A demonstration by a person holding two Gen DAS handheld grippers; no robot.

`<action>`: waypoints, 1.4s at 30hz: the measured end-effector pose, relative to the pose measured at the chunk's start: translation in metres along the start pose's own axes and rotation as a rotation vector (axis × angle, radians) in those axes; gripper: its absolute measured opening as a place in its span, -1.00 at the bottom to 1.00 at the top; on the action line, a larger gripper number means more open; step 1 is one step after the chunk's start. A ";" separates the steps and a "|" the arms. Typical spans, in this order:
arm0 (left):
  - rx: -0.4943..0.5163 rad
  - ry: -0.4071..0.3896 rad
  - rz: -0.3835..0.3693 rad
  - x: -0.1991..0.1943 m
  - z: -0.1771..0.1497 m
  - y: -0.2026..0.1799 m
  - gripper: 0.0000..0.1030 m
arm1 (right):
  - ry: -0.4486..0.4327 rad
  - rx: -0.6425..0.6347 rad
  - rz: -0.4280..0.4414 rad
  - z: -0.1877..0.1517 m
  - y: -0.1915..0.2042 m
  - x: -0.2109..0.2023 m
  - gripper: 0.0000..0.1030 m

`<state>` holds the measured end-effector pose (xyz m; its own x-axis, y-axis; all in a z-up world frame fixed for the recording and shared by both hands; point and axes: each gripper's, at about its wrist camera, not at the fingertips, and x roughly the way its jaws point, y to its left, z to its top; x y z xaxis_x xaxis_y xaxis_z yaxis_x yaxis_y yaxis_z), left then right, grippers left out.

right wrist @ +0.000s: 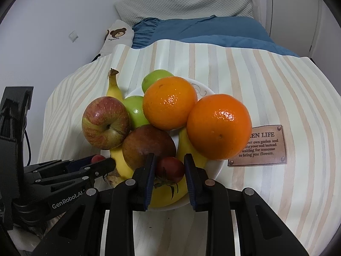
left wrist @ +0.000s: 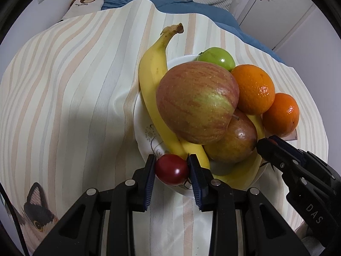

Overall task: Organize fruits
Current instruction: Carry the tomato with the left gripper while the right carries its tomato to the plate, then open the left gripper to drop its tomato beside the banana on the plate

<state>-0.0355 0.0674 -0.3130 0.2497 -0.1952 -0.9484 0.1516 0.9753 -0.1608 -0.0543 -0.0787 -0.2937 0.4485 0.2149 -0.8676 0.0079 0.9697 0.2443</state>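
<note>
A white plate [left wrist: 147, 132] on the striped cloth holds a pile of fruit: bananas [left wrist: 153, 81], a big red-green apple [left wrist: 196, 102], a darker apple [left wrist: 232, 143], a green apple [left wrist: 217, 57] and two oranges [left wrist: 253, 87]. My left gripper [left wrist: 171, 168] is shut on a small red tomato [left wrist: 172, 169] at the plate's near rim. In the right wrist view my right gripper [right wrist: 169, 170] stands around a second, darker tomato [right wrist: 170, 168] lying on a banana [right wrist: 162, 196]; there is a small gap on each side. The left gripper [right wrist: 102, 162] shows at the left there.
The striped cloth [left wrist: 74, 96] covers a bed, with a blue sheet [right wrist: 202, 29], a grey pillow [right wrist: 187, 2] and a bear-print pillow [right wrist: 117, 34] behind. A brown label patch [right wrist: 264, 147] lies right of the plate [right wrist: 217, 168]. A white cabinet door [left wrist: 277, 10] stands at the far right.
</note>
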 end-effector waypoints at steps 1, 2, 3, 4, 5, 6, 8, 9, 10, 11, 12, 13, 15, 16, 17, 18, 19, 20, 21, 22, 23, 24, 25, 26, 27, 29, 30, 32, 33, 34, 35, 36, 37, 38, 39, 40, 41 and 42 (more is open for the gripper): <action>-0.004 0.002 -0.001 0.001 -0.001 0.001 -0.44 | 0.000 -0.001 0.000 0.000 0.000 0.000 -0.43; -0.007 0.003 -0.004 0.001 -0.002 0.001 -0.44 | 0.001 -0.002 -0.001 -0.001 0.000 0.000 -0.43; -0.009 0.002 -0.006 0.002 -0.002 0.002 -0.44 | 0.001 -0.004 -0.001 -0.001 0.000 0.001 -0.43; -0.011 0.001 -0.007 0.002 -0.003 0.002 -0.44 | 0.001 -0.005 -0.003 -0.001 0.000 0.001 -0.43; -0.009 0.003 -0.004 0.003 -0.003 0.002 -0.44 | -0.001 -0.008 -0.005 -0.002 0.001 0.000 -0.43; -0.008 0.004 -0.001 0.003 -0.002 0.003 -0.44 | -0.003 -0.011 -0.006 -0.003 0.001 0.000 -0.42; -0.009 -0.002 -0.006 0.004 -0.003 0.003 -0.43 | -0.006 -0.015 -0.005 -0.005 0.002 0.000 -0.42; -0.007 -0.006 -0.009 0.004 -0.003 0.003 -0.43 | -0.007 -0.016 -0.005 -0.006 0.002 0.001 -0.42; -0.002 -0.010 -0.008 0.004 -0.004 0.003 -0.43 | -0.007 -0.018 -0.006 -0.006 0.002 0.001 -0.42; 0.003 -0.014 -0.007 0.005 -0.005 0.003 -0.43 | -0.008 -0.020 -0.010 -0.007 0.003 0.001 -0.42; 0.006 -0.017 -0.007 0.005 -0.005 0.002 -0.43 | -0.009 -0.022 -0.012 -0.007 0.003 0.001 -0.42; 0.010 -0.021 -0.007 0.005 -0.005 0.002 -0.43 | -0.010 -0.025 -0.015 -0.007 0.004 0.001 -0.42; 0.016 -0.027 -0.010 0.005 -0.007 0.002 -0.43 | -0.013 -0.030 -0.020 -0.008 0.005 0.001 -0.42; 0.018 -0.031 -0.013 0.005 -0.008 0.003 -0.43 | -0.014 -0.032 -0.021 -0.008 0.005 0.000 -0.42; 0.018 -0.029 -0.012 0.005 -0.009 0.004 -0.43 | -0.015 -0.034 -0.021 -0.009 0.006 0.000 -0.42; 0.018 -0.026 -0.012 0.006 -0.010 0.005 -0.43 | -0.015 -0.034 -0.022 -0.009 0.006 0.000 -0.42; 0.017 -0.026 -0.011 0.006 -0.011 0.005 -0.42 | -0.014 -0.033 -0.022 -0.010 0.006 0.000 -0.42; 0.014 -0.023 -0.010 0.007 -0.011 0.006 -0.41 | -0.014 -0.032 -0.021 -0.010 0.006 0.000 -0.42; 0.011 -0.023 -0.012 0.007 -0.011 0.007 -0.41 | -0.014 -0.031 -0.022 -0.010 0.006 0.000 -0.42; 0.004 -0.019 -0.012 0.007 -0.011 0.007 -0.38 | -0.014 -0.030 -0.022 -0.010 0.005 0.000 -0.40; -0.003 -0.016 -0.009 0.008 -0.010 0.007 -0.32 | -0.013 -0.026 -0.023 -0.010 0.005 0.000 -0.39; -0.011 -0.011 -0.005 0.008 -0.008 0.007 -0.31 | -0.011 -0.022 -0.023 -0.009 0.004 0.000 -0.36; -0.020 -0.008 -0.008 0.008 -0.008 0.008 -0.30 | -0.010 -0.016 -0.025 -0.009 0.003 0.000 -0.30; -0.030 -0.007 -0.011 0.008 -0.008 0.009 -0.30 | -0.008 -0.010 -0.025 -0.009 0.002 0.000 -0.28; -0.036 -0.005 -0.011 0.008 -0.008 0.009 -0.30 | -0.006 -0.005 -0.024 -0.009 0.000 0.000 -0.20; -0.041 -0.001 -0.006 0.007 -0.007 0.009 -0.30 | -0.005 0.005 -0.011 -0.008 -0.002 0.000 0.04; -0.040 -0.003 0.000 0.005 -0.008 0.009 -0.30 | -0.008 0.007 -0.008 -0.008 -0.002 -0.001 0.14; -0.039 -0.006 0.011 0.003 -0.007 0.010 -0.28 | -0.011 0.003 -0.008 -0.007 0.000 -0.003 0.17; -0.041 -0.006 0.014 0.001 -0.008 0.011 -0.28 | -0.012 0.003 -0.007 -0.007 0.000 -0.004 0.20; -0.044 -0.006 0.017 -0.001 -0.008 0.012 -0.26 | -0.015 0.005 -0.005 -0.007 0.001 -0.005 0.23; -0.045 -0.008 0.019 -0.003 -0.008 0.012 -0.22 | -0.017 0.007 -0.002 -0.007 0.000 -0.007 0.26; -0.045 -0.012 0.022 -0.005 -0.008 0.013 -0.20 | -0.016 0.011 0.000 -0.006 0.000 -0.009 0.29; -0.045 -0.017 0.027 -0.007 -0.009 0.013 -0.06 | -0.018 0.018 0.003 -0.006 -0.002 -0.013 0.30; -0.043 -0.026 0.035 -0.011 -0.010 0.014 0.16 | -0.029 0.028 0.008 -0.006 -0.004 -0.020 0.30; -0.038 -0.034 0.040 -0.014 -0.010 0.014 0.28 | -0.038 0.037 0.009 -0.006 -0.007 -0.025 0.33; -0.032 -0.043 0.046 -0.017 -0.011 0.014 0.49 | -0.047 0.047 0.006 -0.008 -0.011 -0.032 0.37; -0.023 -0.050 0.060 -0.020 -0.013 0.013 0.65 | -0.053 0.056 0.006 -0.010 -0.016 -0.039 0.37; -0.015 -0.054 0.075 -0.022 -0.014 0.013 0.68 | -0.051 0.059 0.002 -0.013 -0.020 -0.043 0.37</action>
<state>-0.0529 0.0862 -0.2978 0.3112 -0.1263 -0.9419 0.1160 0.9888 -0.0943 -0.0858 -0.1057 -0.2668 0.4937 0.2089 -0.8442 0.0595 0.9603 0.2724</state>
